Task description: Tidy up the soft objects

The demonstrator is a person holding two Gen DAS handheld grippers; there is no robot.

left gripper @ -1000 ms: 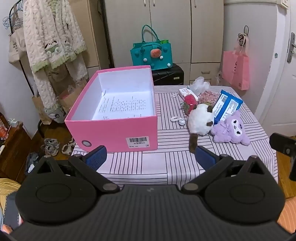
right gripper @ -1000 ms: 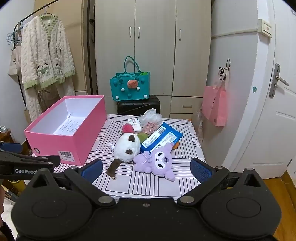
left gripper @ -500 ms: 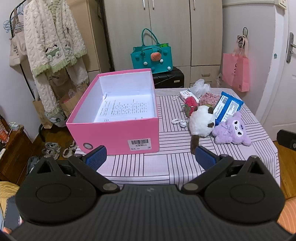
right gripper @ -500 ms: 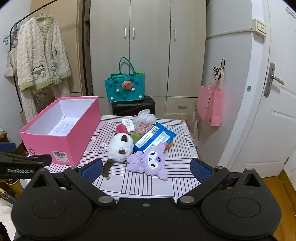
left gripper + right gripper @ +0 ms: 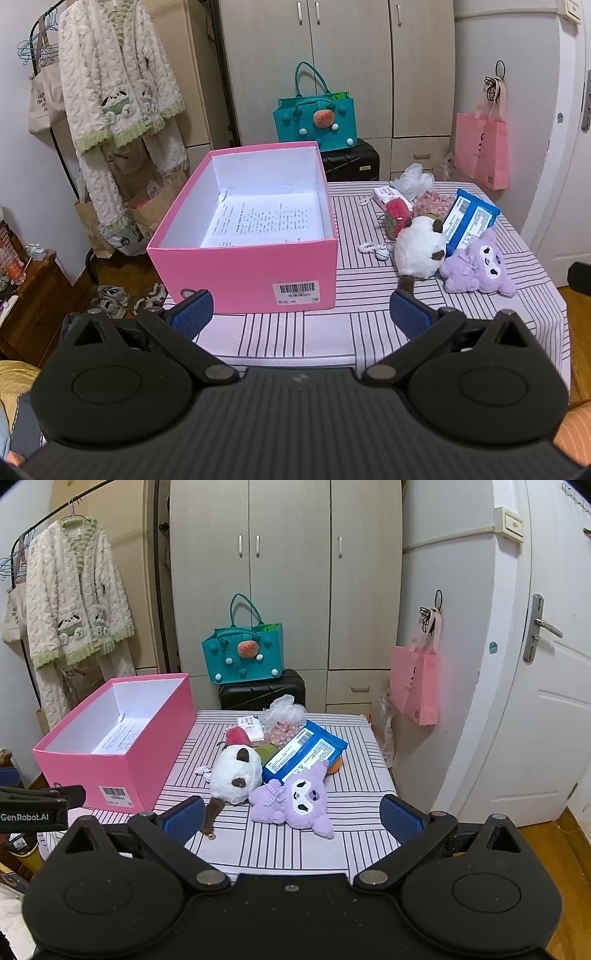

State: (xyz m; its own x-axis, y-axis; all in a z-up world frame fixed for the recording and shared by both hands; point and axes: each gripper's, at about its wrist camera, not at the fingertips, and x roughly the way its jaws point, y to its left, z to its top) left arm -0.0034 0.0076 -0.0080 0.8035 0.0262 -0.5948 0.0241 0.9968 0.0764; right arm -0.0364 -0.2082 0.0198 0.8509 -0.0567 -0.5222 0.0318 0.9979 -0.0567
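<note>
Purple plush toy (image 5: 295, 803) and white round plush (image 5: 236, 775) lie touching at centre frame on the striped counter (image 5: 343, 834), right of the open pink cardboard box (image 5: 251, 273); left tool (image 5: 299, 314) and right tool (image 5: 291, 818) both spread, empty.

The worktop (image 5: 369, 332) wears a white cloth ruled in dark stripes that run in alternating blocks. The box (image 5: 251, 273) is bright pink outside and white within (a white barcode label sits on its front wall). One plush (image 5: 236, 775) is white with brown ears and tail; the other plush (image 5: 299, 801) is lilac with a white face. A packet (image 5: 303, 753) is blue with white labels. Each tool, left (image 5: 301, 310) and right (image 5: 291, 816), is black with blue pads.
</note>
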